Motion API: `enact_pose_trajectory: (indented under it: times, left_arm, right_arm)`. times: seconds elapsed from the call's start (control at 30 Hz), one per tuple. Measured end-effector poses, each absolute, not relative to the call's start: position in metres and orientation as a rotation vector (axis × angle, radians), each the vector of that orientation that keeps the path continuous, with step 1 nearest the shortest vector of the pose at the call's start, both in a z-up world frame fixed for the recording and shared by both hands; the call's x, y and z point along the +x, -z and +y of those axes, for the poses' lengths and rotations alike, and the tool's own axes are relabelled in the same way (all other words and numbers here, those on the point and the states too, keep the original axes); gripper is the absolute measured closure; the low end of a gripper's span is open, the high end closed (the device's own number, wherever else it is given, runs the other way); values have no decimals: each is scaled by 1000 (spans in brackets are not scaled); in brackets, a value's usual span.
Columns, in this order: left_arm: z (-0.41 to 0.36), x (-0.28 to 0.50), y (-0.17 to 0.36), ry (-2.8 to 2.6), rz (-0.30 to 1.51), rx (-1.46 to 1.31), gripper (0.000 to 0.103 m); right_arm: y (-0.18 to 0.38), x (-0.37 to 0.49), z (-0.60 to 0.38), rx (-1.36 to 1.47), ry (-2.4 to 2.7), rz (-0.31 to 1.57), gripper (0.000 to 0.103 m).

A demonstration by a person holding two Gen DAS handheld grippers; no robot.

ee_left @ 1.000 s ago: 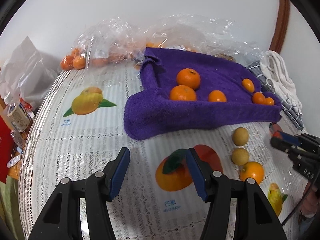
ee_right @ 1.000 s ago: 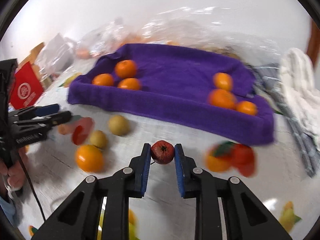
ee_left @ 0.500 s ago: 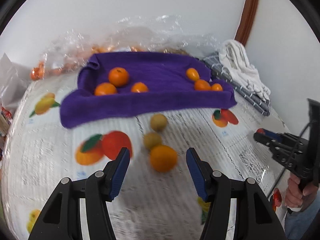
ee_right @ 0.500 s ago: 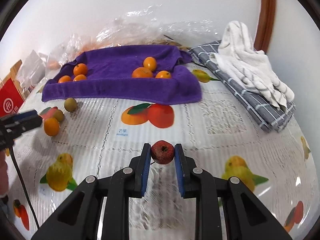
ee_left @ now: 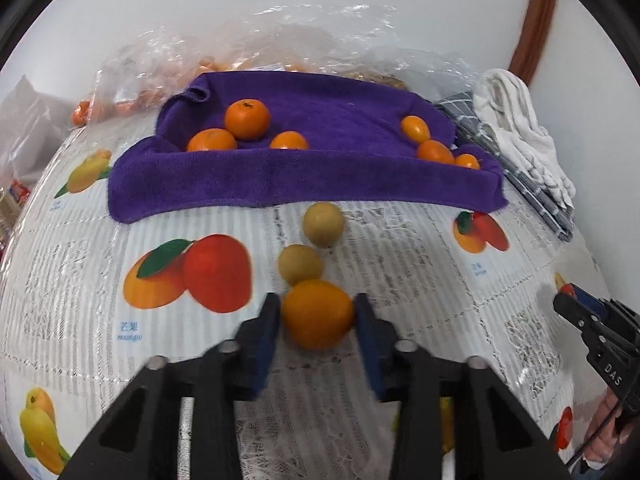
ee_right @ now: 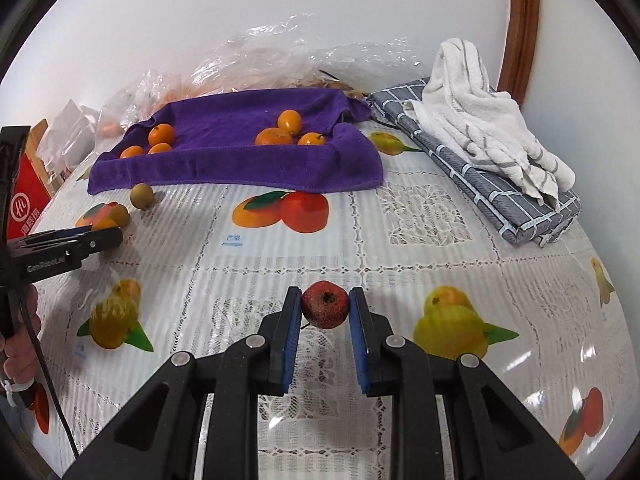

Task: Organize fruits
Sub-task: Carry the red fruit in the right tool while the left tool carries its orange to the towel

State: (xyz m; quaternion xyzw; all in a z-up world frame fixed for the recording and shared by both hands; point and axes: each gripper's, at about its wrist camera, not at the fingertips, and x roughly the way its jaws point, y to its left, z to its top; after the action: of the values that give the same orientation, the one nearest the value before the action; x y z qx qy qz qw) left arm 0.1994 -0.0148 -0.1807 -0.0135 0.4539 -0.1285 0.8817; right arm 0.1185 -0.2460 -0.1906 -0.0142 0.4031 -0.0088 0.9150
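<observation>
My left gripper is closed around an orange on the tablecloth; its pads touch both sides. Two yellow-green round fruits lie just beyond it. A purple towel behind holds several oranges in two groups. My right gripper is shut on a small red fruit above the cloth, near the table's front. The right gripper also shows in the left wrist view, and the left gripper in the right wrist view. The towel also shows in the right wrist view.
Clear plastic bags with more oranges lie behind the towel. A grey checked cloth with a white towel on it lies at the right. A red box stands at the left edge.
My left gripper moved forward onto the loose orange and its jaws narrowed around it. My right gripper pulled back from the towel, still holding the red fruit.
</observation>
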Motion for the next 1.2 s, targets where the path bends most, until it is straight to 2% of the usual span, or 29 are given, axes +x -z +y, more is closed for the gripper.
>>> enact_pose_trajectory:
  times: [0.4, 0.7, 1.2]
  left_arm:
    - [9, 192, 130, 235, 875, -78, 69]
    - [28, 209, 84, 186, 798, -100, 69]
    - [56, 280, 65, 139, 736, -217, 69]
  right_arm:
    - [164, 134, -232, -23, 0, 788, 79]
    - [124, 170, -218, -32, -25, 722, 79]
    - [100, 272, -228, 76, -40, 655, 79]
